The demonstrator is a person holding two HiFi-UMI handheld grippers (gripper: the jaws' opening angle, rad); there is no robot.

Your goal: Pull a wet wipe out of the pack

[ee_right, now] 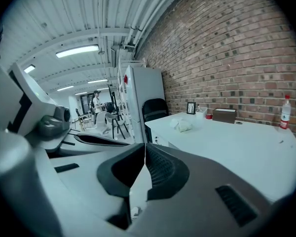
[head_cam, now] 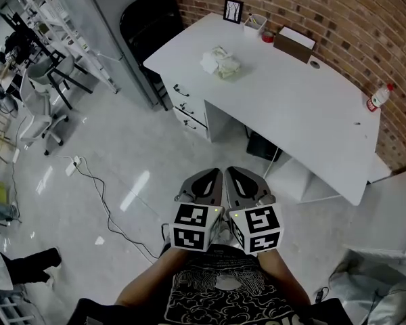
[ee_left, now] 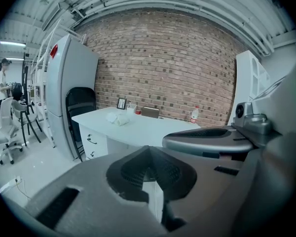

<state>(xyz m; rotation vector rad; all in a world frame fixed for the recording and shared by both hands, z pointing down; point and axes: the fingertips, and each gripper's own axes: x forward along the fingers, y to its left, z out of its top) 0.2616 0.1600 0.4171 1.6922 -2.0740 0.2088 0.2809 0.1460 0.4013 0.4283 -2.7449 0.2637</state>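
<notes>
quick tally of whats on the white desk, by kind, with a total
picture frame: 1
white cup: 1
small red item: 1
brown box: 1
bottle: 1
crumpled wipes bundle: 1
total: 6

No word, number or brand can be read anywhere. The marker cube (head_cam: 191, 226) on the left gripper (head_cam: 207, 181) and its twin (head_cam: 256, 229) on the right gripper (head_cam: 241, 181) bear only black-and-white square patterns, not letters. The red label on the bottle (head_cam: 378, 97), the framed picture (head_cam: 233, 10) and the shirt print (head_cam: 220, 293) are too small or blurred to read.
</notes>
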